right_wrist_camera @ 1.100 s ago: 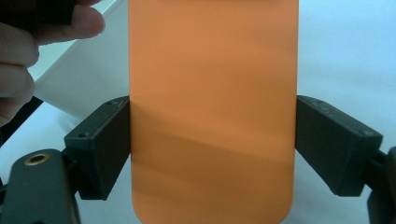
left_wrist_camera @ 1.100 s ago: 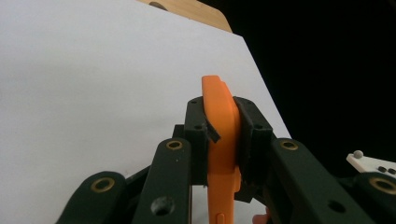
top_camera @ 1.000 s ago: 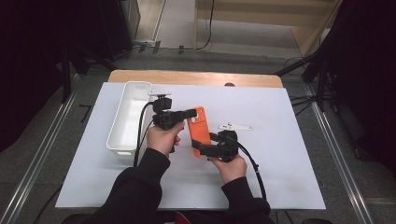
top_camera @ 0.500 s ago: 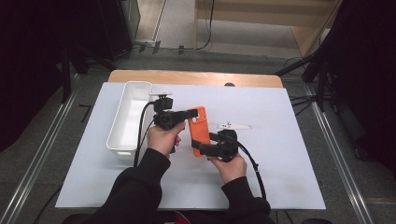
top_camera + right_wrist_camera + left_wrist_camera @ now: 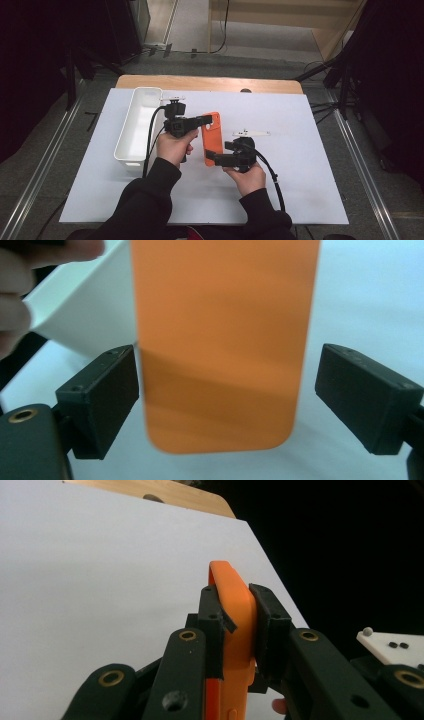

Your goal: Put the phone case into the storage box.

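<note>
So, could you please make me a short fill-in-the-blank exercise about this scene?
1. The phone case is coloured ____.
2. The left tongs are ____ on the case.
3. The right tongs stand ____, with a gap on one side of the case.
4. The white bin sits to the ____ of the case in the high view.

Missing words: orange; shut; open; left

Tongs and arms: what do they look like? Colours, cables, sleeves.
Both tongs, left and right, are matte black, with blocky pads and brass-coloured pivot pins. A black cable trails from each. A pale plate tops the right one. The person wears black long sleeves.
</note>
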A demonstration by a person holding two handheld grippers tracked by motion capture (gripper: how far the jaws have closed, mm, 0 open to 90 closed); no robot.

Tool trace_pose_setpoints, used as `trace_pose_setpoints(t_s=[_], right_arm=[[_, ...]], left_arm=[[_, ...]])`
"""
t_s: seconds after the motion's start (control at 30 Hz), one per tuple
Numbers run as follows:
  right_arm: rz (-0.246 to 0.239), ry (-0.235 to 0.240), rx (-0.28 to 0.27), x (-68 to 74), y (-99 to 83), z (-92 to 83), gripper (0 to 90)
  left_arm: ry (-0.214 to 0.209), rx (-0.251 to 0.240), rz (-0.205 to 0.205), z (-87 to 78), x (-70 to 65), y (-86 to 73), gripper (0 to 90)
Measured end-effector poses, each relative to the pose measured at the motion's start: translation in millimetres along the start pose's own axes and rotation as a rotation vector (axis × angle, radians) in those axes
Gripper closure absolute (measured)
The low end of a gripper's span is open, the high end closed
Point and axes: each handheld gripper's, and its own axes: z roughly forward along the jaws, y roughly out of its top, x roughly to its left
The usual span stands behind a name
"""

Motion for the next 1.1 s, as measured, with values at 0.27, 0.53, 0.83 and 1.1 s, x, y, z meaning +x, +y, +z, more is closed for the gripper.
trace_pose_setpoints(t_s=[0.27, 0.53, 0.83, 1.1], right_arm=[[-0.035, 0.058, 0.052, -1.1, 10.2, -8.1, 10.1], [-0.101, 0.096, 0.09, -5.6, 19.9, -16.8, 12.4], [-0.206, 0.149, 0.163, -7.2, 27.5, -21.2, 12.6], [-0.274, 0.175, 0.184, -11.4, 33.0, -28.6, 12.7]], left_arm=[[0.003, 0.031, 0.078, -3.9, -4.1, 6.1, 77.3], [-0.041, 0.077, 0.163, -9.1, -5.3, 11.0, 77.3], [-0.07, 0.103, 0.227, -18.9, -5.8, 11.0, 77.3], [-0.116, 0.129, 0.296, -23.1, -7.5, 8.4, 77.2]])
